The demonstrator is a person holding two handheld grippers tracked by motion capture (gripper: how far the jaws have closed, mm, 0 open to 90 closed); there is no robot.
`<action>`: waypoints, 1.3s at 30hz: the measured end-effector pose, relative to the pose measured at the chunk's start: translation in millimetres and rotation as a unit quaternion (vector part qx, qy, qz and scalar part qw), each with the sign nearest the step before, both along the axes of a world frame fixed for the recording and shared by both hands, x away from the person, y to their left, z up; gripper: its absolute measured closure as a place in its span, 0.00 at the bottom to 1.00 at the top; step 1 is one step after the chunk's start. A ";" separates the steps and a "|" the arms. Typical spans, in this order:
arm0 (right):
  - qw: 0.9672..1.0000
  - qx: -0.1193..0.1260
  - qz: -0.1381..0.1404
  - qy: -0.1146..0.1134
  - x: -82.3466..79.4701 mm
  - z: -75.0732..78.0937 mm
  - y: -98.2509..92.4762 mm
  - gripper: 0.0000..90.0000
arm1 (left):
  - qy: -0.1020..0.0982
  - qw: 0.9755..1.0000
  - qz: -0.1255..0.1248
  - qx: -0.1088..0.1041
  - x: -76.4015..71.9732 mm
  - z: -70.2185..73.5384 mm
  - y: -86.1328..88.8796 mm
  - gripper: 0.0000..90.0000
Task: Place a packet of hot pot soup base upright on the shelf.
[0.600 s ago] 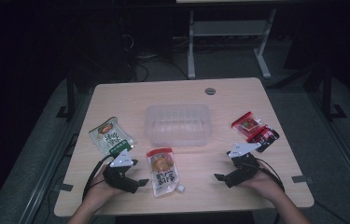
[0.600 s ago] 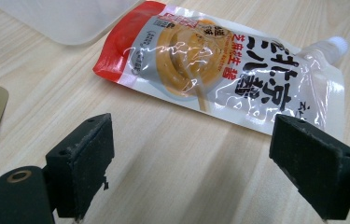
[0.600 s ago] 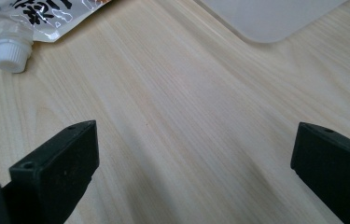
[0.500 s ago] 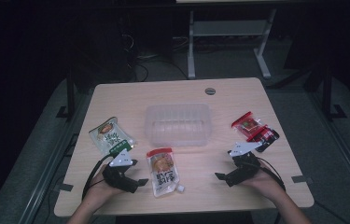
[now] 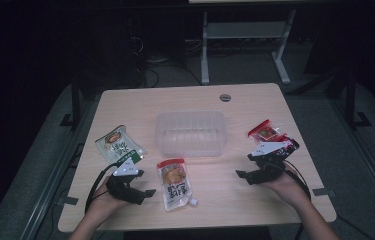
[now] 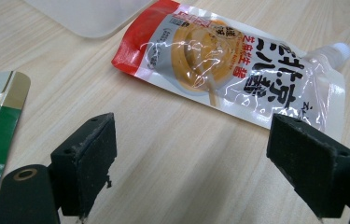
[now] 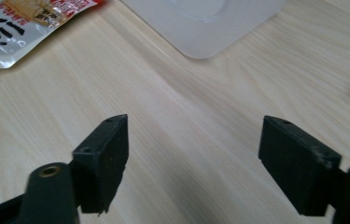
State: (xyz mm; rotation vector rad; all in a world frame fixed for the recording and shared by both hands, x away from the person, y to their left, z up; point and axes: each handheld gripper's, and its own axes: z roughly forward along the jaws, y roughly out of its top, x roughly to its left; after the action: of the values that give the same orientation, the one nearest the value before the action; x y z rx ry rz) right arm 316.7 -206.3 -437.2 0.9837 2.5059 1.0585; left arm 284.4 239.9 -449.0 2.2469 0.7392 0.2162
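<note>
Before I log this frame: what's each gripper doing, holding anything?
Left gripper: open, holding nothing; the spouted pouch lies beyond its jaws.
Right gripper: open, holding nothing, bare table between the jaws.

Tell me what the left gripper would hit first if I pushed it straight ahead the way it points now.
Probably the spouted sauce pouch. The left gripper has its jaws open over bare table, and the pouch lies flat just beyond them, across their line. How low the jaws ride is hard to judge, so they might slide over it.
</note>
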 end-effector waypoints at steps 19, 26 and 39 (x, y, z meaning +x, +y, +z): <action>0.998 0.007 -0.067 -0.016 41.1 24.8 -24.8 0.93 | 0.007 1.000 0.003 0.000 0.8 -0.2 0.8 0.17; 0.995 0.011 -0.100 -0.026 63.9 32.3 -46.6 1.00 | 0.011 1.000 0.004 -0.001 0.9 -1.1 0.5 0.17; 0.987 -0.008 -0.155 -0.031 107.8 18.3 -76.0 1.00 | 0.015 1.000 0.002 -0.003 1.0 -3.5 -2.9 0.17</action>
State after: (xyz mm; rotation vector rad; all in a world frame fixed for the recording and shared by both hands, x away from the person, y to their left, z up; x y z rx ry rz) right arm 424.5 -282.3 -418.9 1.2630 2.2141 0.9549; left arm 285.4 237.0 -452.5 2.2471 0.7590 0.1826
